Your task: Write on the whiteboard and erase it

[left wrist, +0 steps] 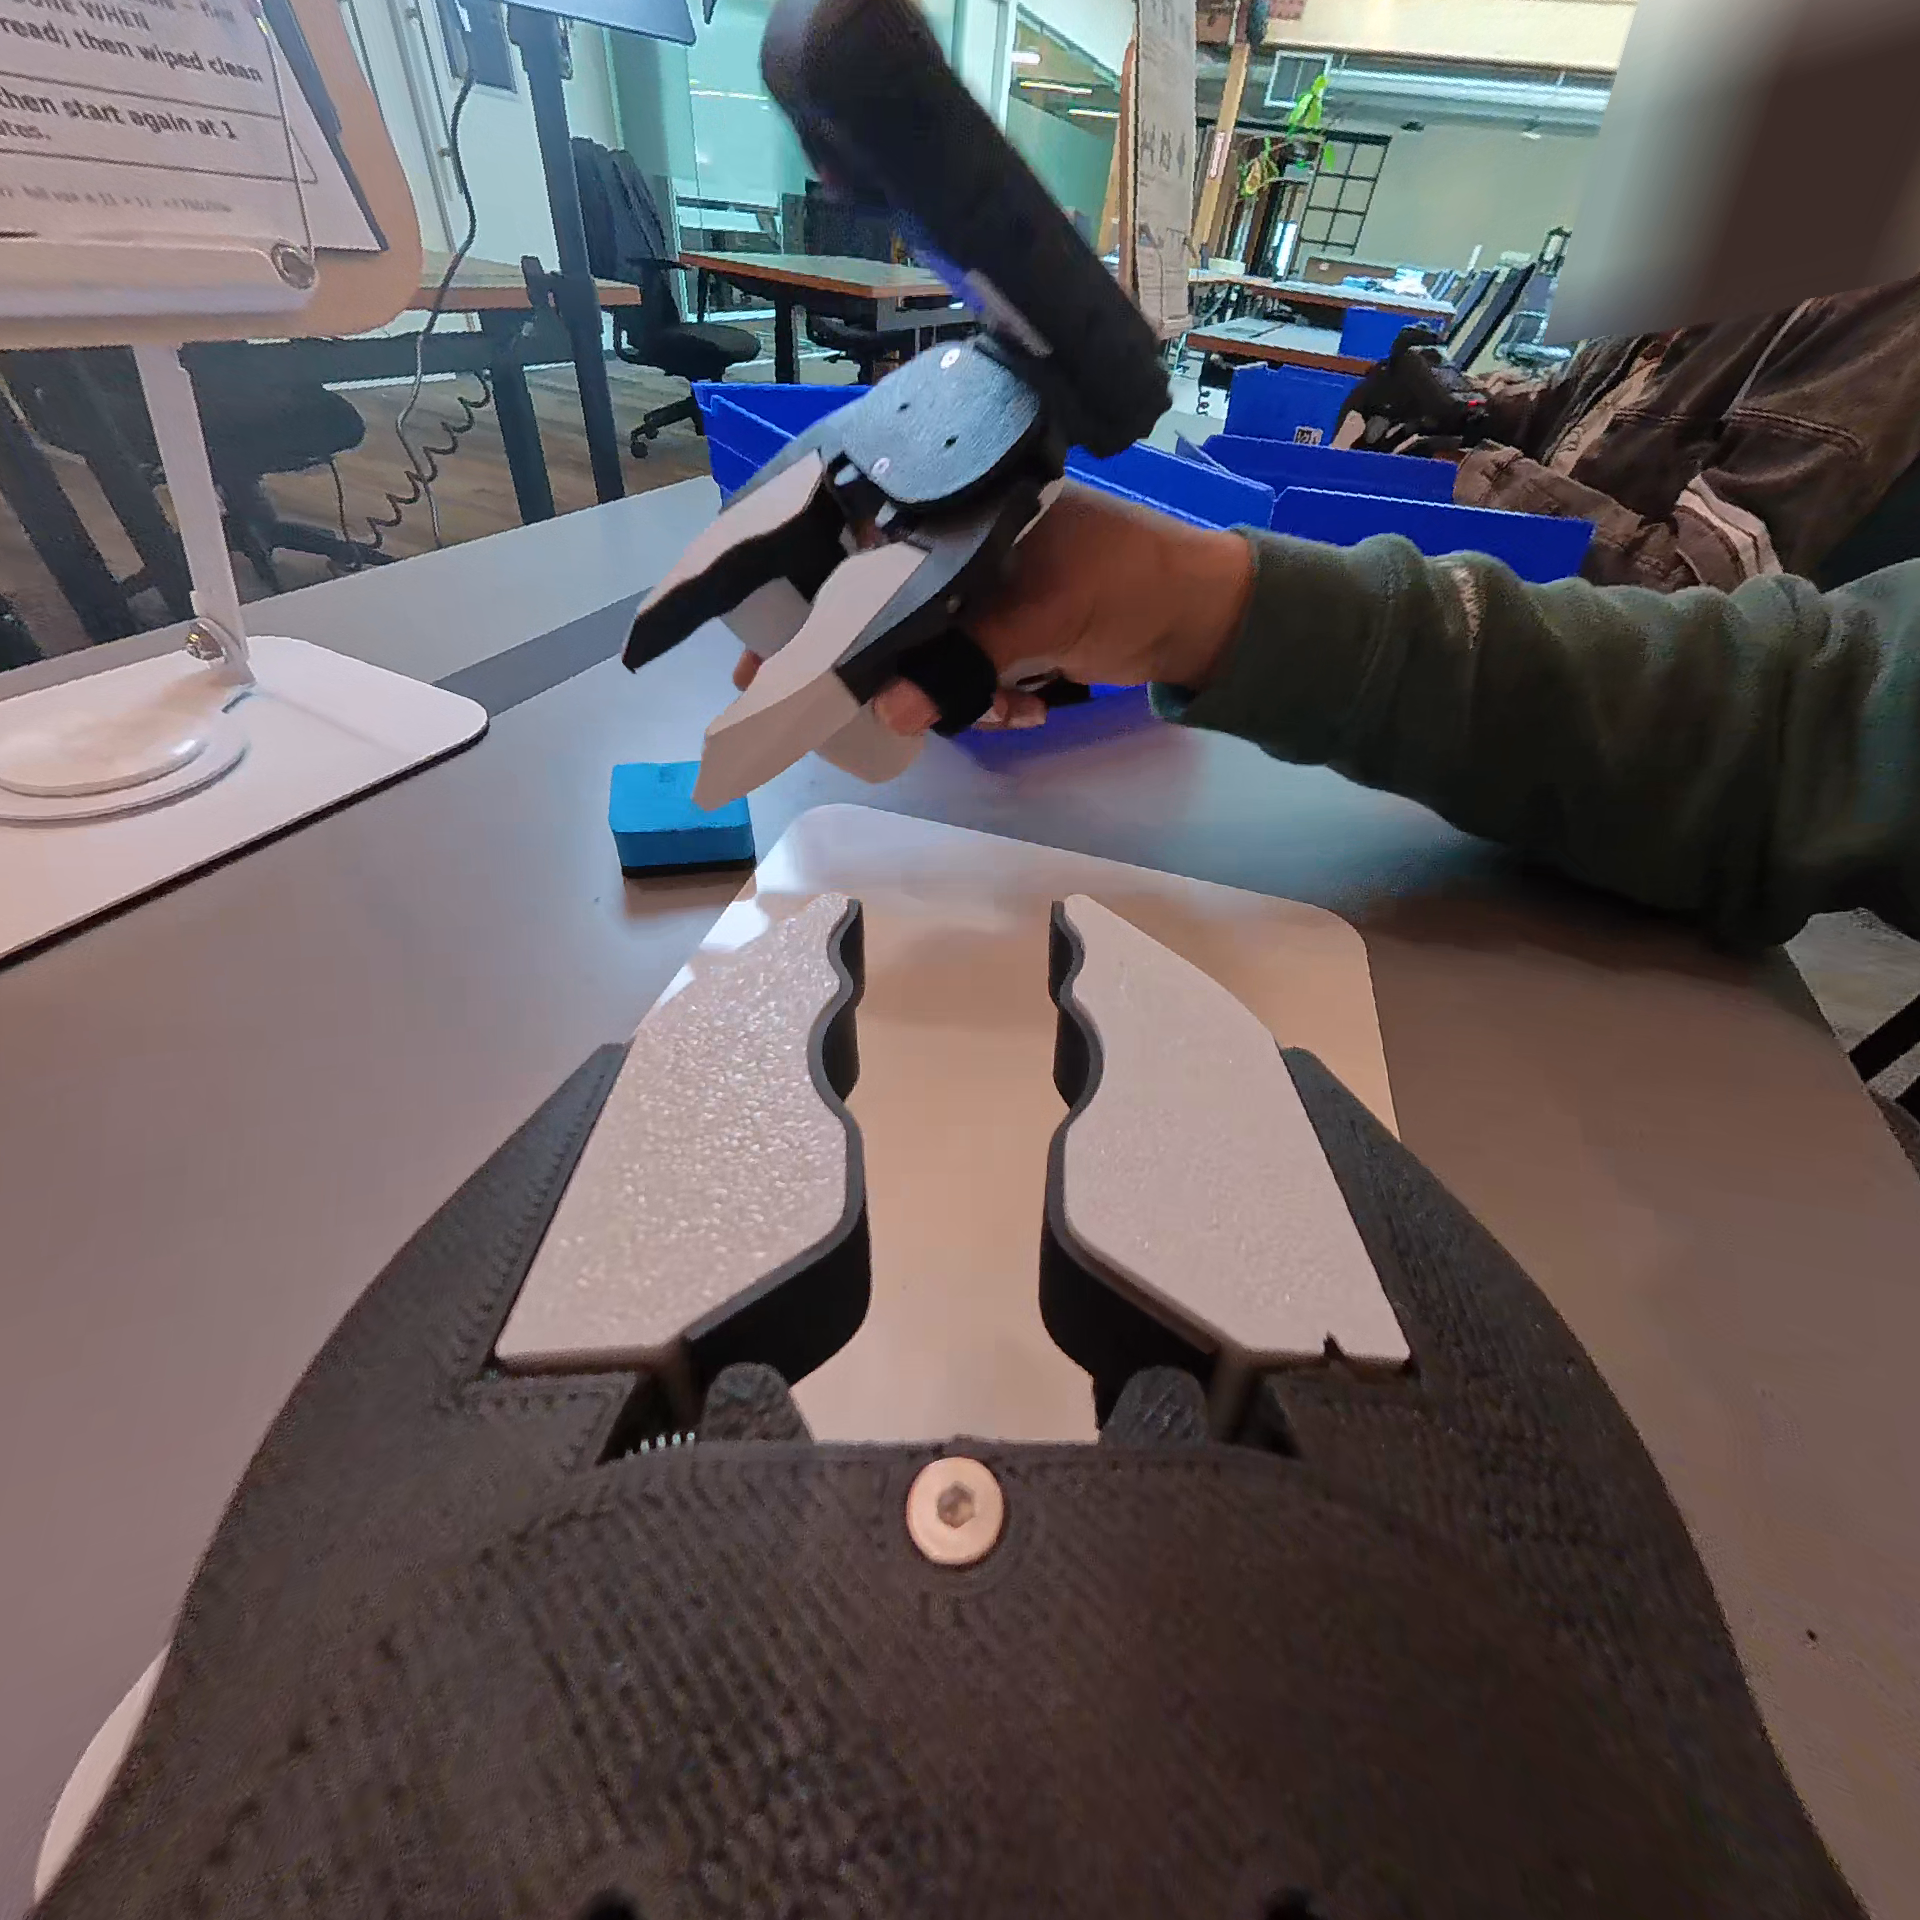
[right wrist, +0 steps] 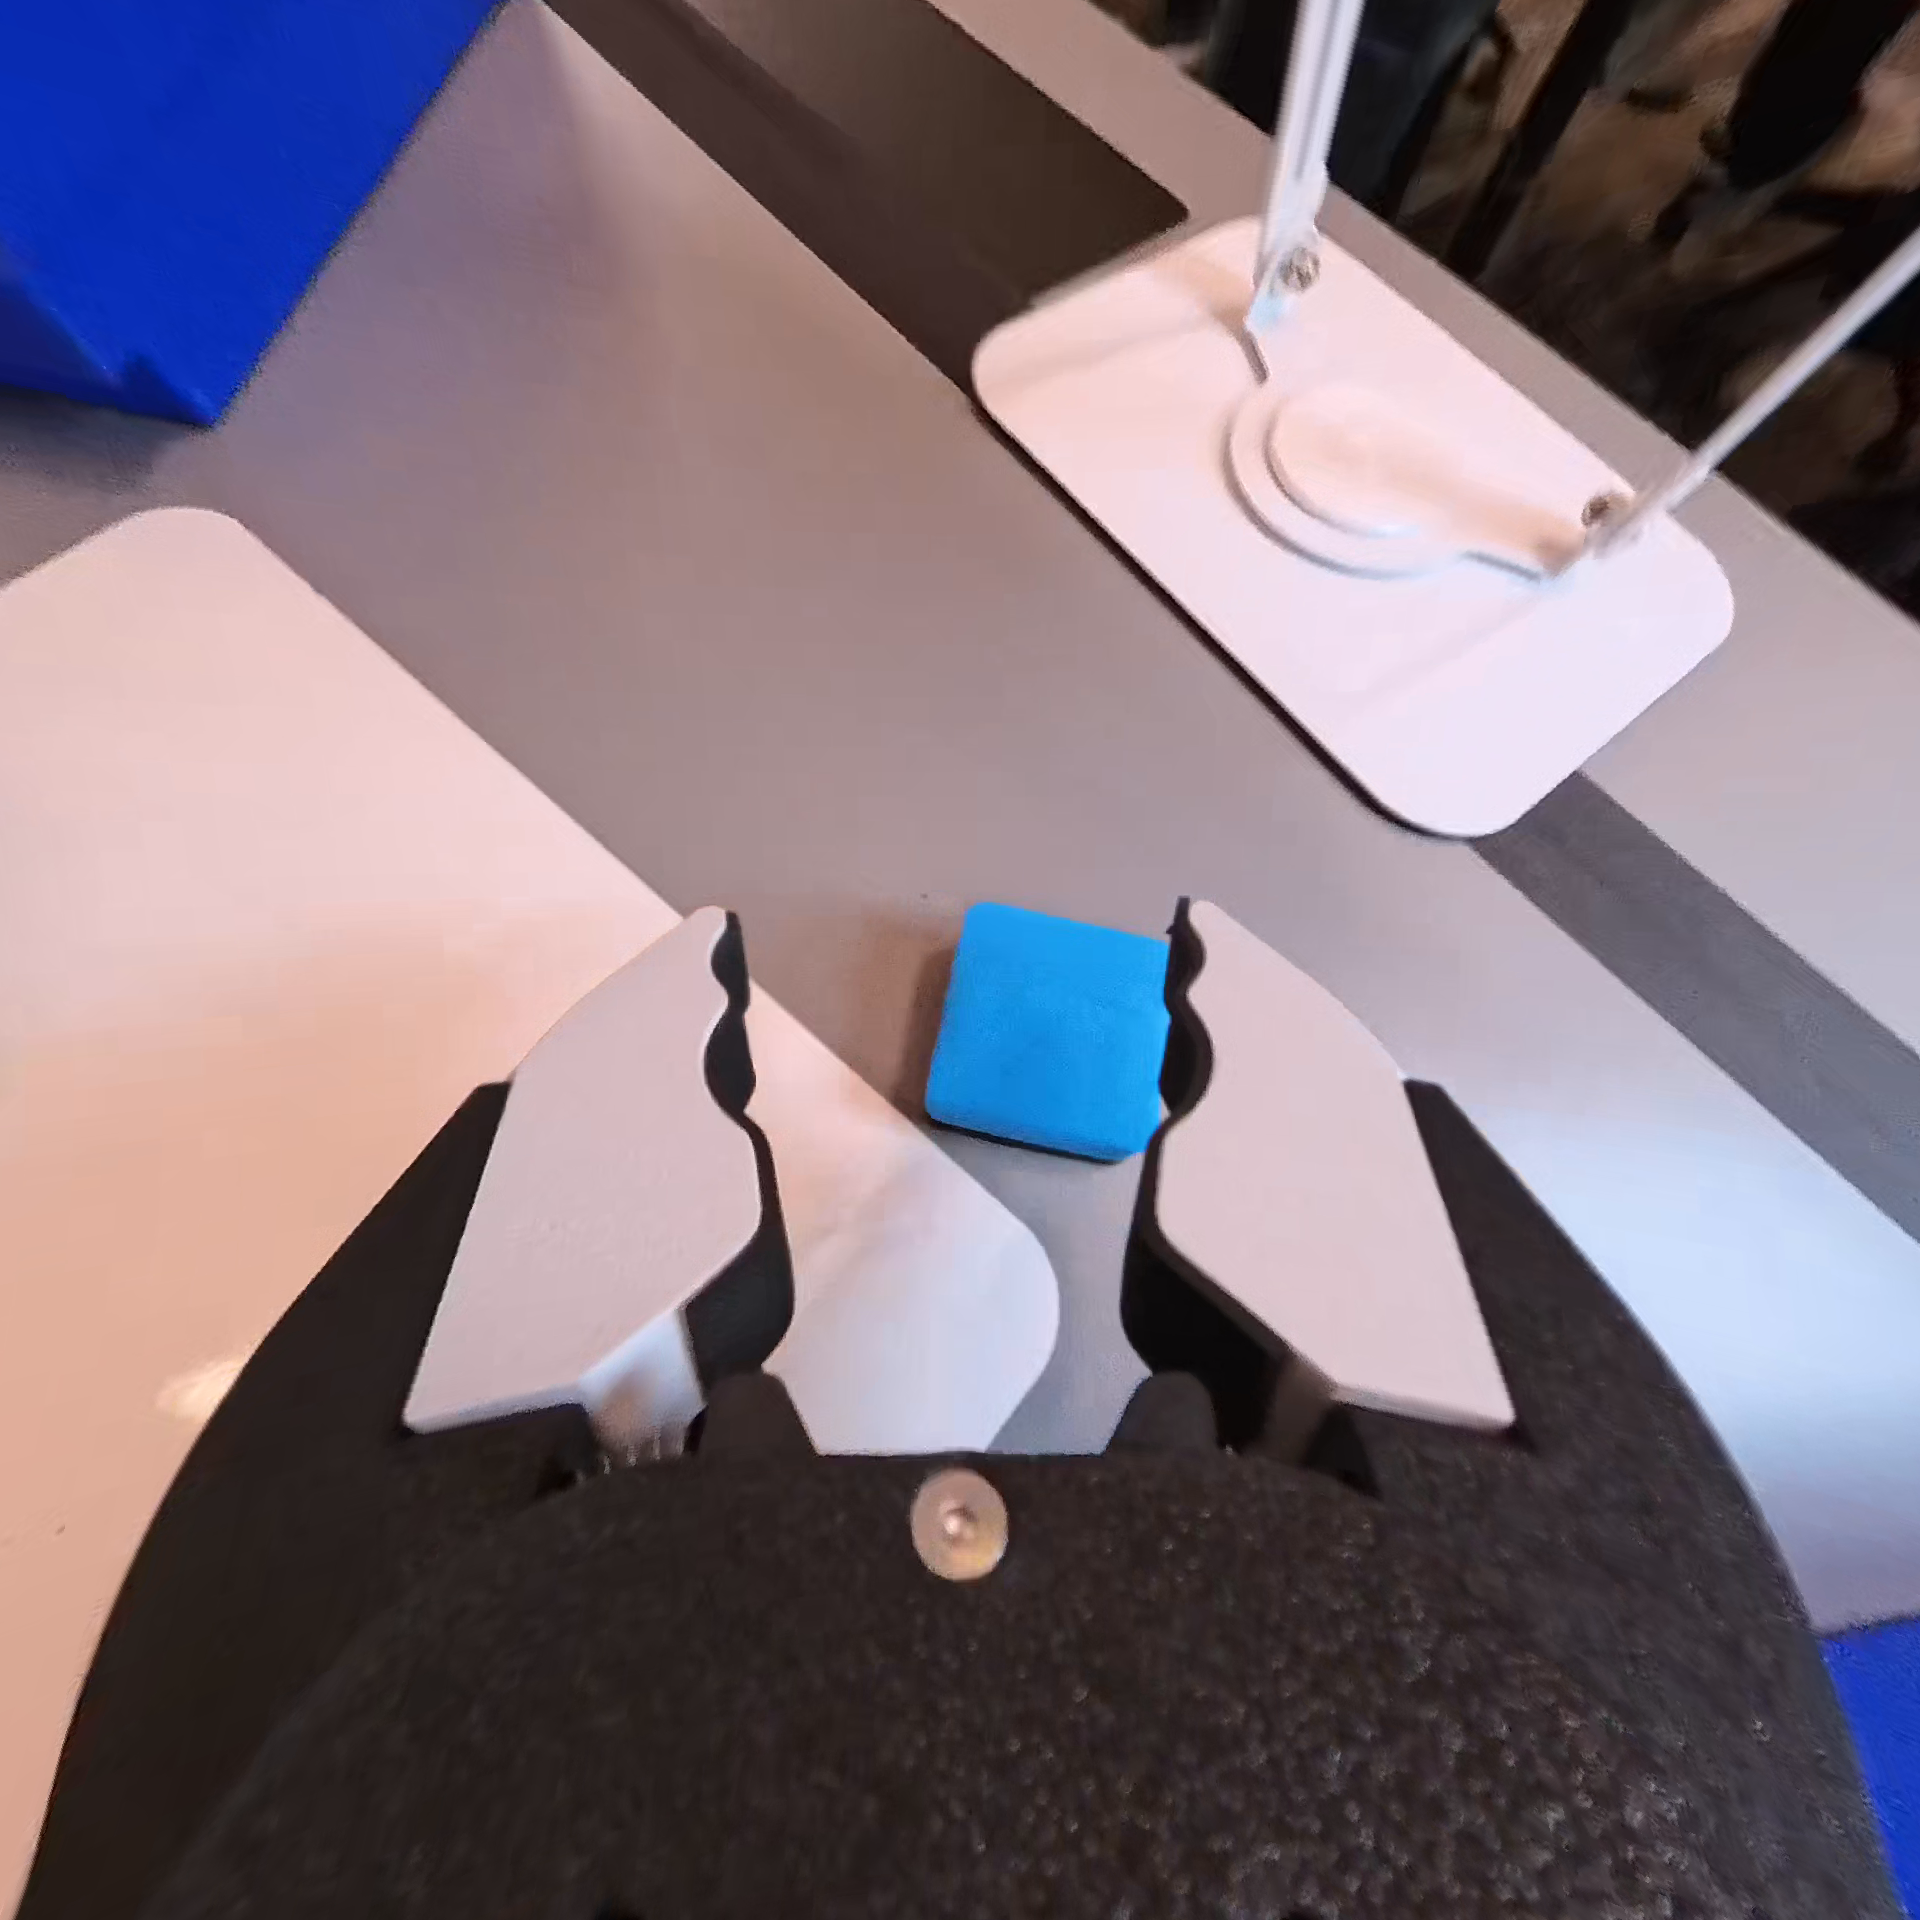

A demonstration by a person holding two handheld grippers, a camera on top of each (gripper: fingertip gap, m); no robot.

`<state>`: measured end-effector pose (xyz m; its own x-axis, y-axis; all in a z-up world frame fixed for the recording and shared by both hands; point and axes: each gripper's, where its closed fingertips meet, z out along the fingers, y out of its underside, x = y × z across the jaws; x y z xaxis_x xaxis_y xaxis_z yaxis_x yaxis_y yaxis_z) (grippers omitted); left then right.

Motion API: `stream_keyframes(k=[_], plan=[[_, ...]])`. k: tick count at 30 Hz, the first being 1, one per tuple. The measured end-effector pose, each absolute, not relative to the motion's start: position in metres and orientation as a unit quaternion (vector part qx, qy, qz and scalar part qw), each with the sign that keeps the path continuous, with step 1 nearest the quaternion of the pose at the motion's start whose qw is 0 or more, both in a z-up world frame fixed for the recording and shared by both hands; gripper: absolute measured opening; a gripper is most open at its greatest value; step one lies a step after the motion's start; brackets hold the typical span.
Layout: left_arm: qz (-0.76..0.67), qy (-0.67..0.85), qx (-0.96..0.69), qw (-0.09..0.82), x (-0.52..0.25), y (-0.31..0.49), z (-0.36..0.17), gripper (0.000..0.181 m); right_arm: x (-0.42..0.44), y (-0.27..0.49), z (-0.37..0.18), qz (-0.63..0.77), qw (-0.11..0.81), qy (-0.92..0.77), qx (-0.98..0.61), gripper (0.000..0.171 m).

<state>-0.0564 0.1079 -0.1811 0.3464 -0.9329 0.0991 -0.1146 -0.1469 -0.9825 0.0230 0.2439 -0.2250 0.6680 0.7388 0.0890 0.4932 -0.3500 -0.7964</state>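
Note:
A small blue eraser (left wrist: 681,821) lies on the grey table just past the far left corner of a blank white whiteboard (left wrist: 1247,966), which lies flat. My left gripper (left wrist: 954,912) is open and empty, held low over the whiteboard. My right gripper (left wrist: 681,727) is open and tilted down just above the eraser. In the right wrist view the eraser (right wrist: 1044,1029) sits between my right gripper's (right wrist: 951,914) spread fingers, closer to the right finger (right wrist: 1278,1091); the whiteboard (right wrist: 260,831) is to the left. I see no marker.
A white stand base (left wrist: 260,748) holding a printed sheet (left wrist: 135,125) stands left of the eraser; it also shows in the right wrist view (right wrist: 1351,582). Blue bins (left wrist: 1351,499) line the table's far side. A green sleeve (left wrist: 1558,707) crosses from the right.

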Motion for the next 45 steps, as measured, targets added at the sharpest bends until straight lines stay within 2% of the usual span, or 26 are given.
stream_keyframes(k=[6, 10, 13, 16, 19, 22, 26, 29, 32, 34, 37, 45], plan=[[-0.389, 0.441, -0.637, 0.498, -0.052, 0.099, -0.186, 0.033, -0.013, 0.174, -0.199, 0.195, 0.397, -0.546, -0.711, 0.071], [-0.377, 0.451, -0.632, 0.505, -0.051, 0.097, -0.185, 0.033, -0.022, 0.15, -0.183, 0.181, 0.423, -0.591, -0.663, 0.065], [-0.365, 0.443, -0.629, 0.524, -0.057, 0.102, -0.178, 0.033, -0.026, 0.142, -0.147, 0.195, 0.472, -0.572, -0.642, 0.062], [-0.362, 0.433, -0.623, 0.541, -0.064, 0.107, -0.169, 0.021, -0.026, 0.132, -0.117, 0.227, 0.516, -0.541, -0.624, 0.059], [-0.364, 0.426, -0.616, 0.553, -0.069, 0.109, -0.163, 0.008, -0.02, 0.125, -0.13, 0.248, 0.529, -0.512, -0.63, 0.057], [-0.358, 0.428, -0.609, 0.565, -0.07, 0.11, -0.162, 0.0, -0.013, 0.116, -0.176, 0.249, 0.53, -0.505, -0.634, 0.053], [-0.345, 0.427, -0.607, 0.575, -0.074, 0.113, -0.161, 0.0, -0.008, 0.114, -0.188, 0.285, 0.556, -0.466, -0.627, 0.045], [-0.34, 0.412, -0.602, 0.593, -0.079, 0.116, -0.153, 0.0, 0.009, 0.126, -0.149, 0.268, 0.636, -0.405, -0.599, 0.04], [-0.335, 0.375, -0.597, 0.624, -0.091, 0.124, -0.141, 0.0, 0.029, 0.133, -0.135, 0.264, 0.67, -0.348, -0.601, 0.039], [-0.325, 0.344, -0.598, 0.647, -0.103, 0.132, -0.134, 0.0, 0.044, 0.139, -0.135, 0.24, 0.678, -0.329, -0.612, 0.029], [-0.293, 0.32, -0.599, 0.673, -0.124, 0.139, -0.12, 0.0, 0.057, 0.142, -0.129, 0.25, 0.687, -0.301, -0.612, 0.002], [-0.213, 0.262, -0.601, 0.725, -0.191, 0.152, -0.098, 0.0, 0.08, 0.154, -0.116, 0.201, 0.715, -0.284, -0.607, 0.0]])
